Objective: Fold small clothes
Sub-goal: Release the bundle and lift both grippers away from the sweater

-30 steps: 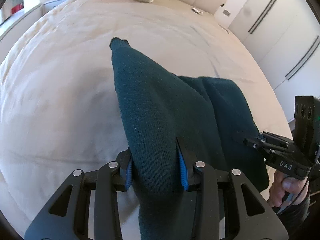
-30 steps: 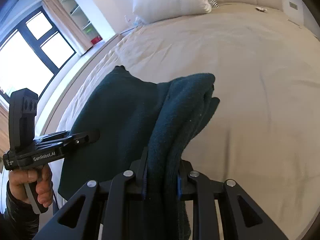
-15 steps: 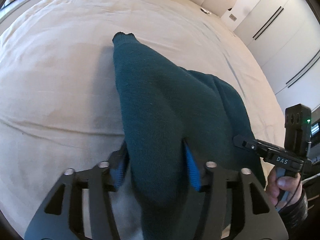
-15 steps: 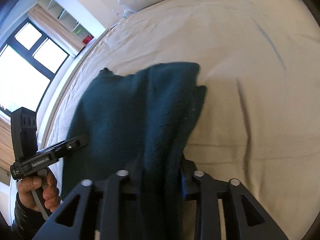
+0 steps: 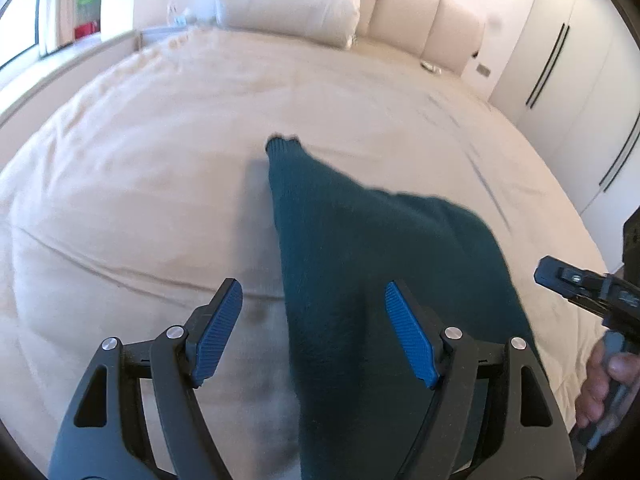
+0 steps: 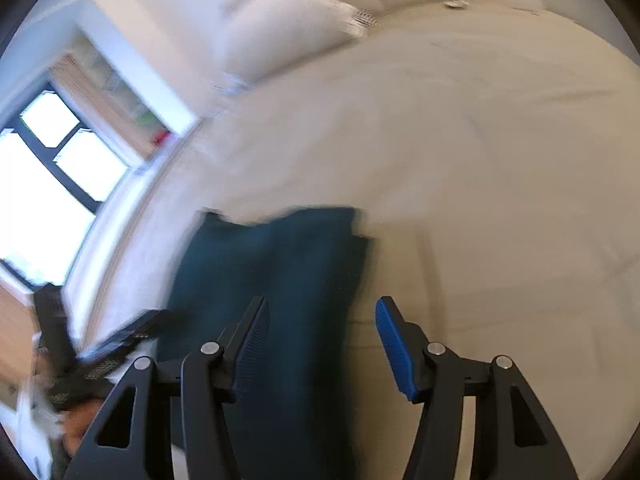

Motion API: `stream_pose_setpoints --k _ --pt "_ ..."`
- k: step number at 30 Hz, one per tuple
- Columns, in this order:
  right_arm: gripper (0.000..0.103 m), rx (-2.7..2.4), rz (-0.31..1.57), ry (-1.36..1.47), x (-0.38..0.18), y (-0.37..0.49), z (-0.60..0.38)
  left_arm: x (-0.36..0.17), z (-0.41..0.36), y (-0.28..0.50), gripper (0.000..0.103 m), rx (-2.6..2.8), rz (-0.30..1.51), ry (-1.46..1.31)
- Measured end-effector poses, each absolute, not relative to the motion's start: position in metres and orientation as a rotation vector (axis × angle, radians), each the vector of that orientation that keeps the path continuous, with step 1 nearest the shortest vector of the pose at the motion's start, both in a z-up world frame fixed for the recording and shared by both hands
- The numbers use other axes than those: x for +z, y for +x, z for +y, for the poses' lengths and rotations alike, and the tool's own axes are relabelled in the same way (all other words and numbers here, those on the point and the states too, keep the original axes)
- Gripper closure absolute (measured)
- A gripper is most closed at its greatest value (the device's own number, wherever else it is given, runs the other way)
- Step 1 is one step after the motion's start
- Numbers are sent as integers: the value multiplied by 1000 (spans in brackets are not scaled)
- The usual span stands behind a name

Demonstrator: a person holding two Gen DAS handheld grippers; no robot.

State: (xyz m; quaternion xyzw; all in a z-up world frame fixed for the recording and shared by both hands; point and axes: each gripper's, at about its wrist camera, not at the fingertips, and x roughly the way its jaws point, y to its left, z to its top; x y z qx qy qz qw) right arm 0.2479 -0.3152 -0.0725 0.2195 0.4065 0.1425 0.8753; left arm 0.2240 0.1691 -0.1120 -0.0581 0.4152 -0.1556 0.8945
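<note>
Room: bedroom w/ cream bed (image 5: 140, 184) filling most of both views; white pillow (image 5: 288, 0) and padded headboard (image 5: 432, 28) at 12 o'clock in left wrist view; white wardrobe doors (image 5: 568, 80) w/ dark handles at 2 o'clock.
Window: dark-framed, bright, at 9 o'clock in right wrist view (image 6: 52, 160); shelf niche beside it, contents too blurred to tell.
Garment: dark teal knit garment (image 5: 360, 260) lies on bed, near the edge closest to both cameras; narrow cuffed end points toward 12 o'clock, wider body spreads toward 4 o'clock. Right wrist view shows same piece (image 6: 288, 280), motion-blurred, layers stacked at its far right edge.
Left gripper (image 5: 314, 324): fingers have just been opening, now stand wide apart; garment runs between them but blue pads (image 5: 218, 332) are clear of the cloth on the left side, right pad just over it w/o pressing. Nothing held.
Right gripper (image 6: 318, 340): fingers have just been opening too, roughly half spread; garment edge passes between them nearer the left pad, right pad (image 6: 394, 348) over bare bed. No grip.
Other views: right gripper's nose and the person's hand on its handle (image 5: 608, 376) at 4 o'clock in left view; left gripper, blurred, at 8 o'clock in right view.
</note>
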Motion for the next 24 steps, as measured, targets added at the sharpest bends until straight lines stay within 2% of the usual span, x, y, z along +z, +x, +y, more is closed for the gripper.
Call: stream_pose_setpoints --k 5,7,8,9,11,12,13,16,19,22,24 --pt "44 382 958 492 -113 256 -293 -101 163 206 29 -302 809 -90" --pt "59 359 966 518 -127 255 -303 -98 159 195 28 -306 785 -77" --pt "73 355 961 549 -132 254 -312 -97 159 190 28 -305 773 -70" --pt "78 355 955 593 -134 252 -322 -94 160 183 28 -305 758 -63" --pt "77 320 929 605 -127 242 -330 -88 164 170 28 -291 726 -56" --pt "59 241 916 552 -120 233 -333 -82 168 161 28 -280 708 -56" --pt "50 177 886 515 -110 224 -340 -77 168 157 26 -268 686 -54" --pt "47 162 820 517 -88 200 -350 -47 171 134 21 -214 571 -16" --pt "45 118 697 428 -46 169 -345 -6 166 95 2 -125 363 80" --pt "29 88 535 372 0 140 -335 32 160 57 0 -41 163 146" --pt "6 67 391 352 30 111 -336 55 158 39 0 -33 134 143"
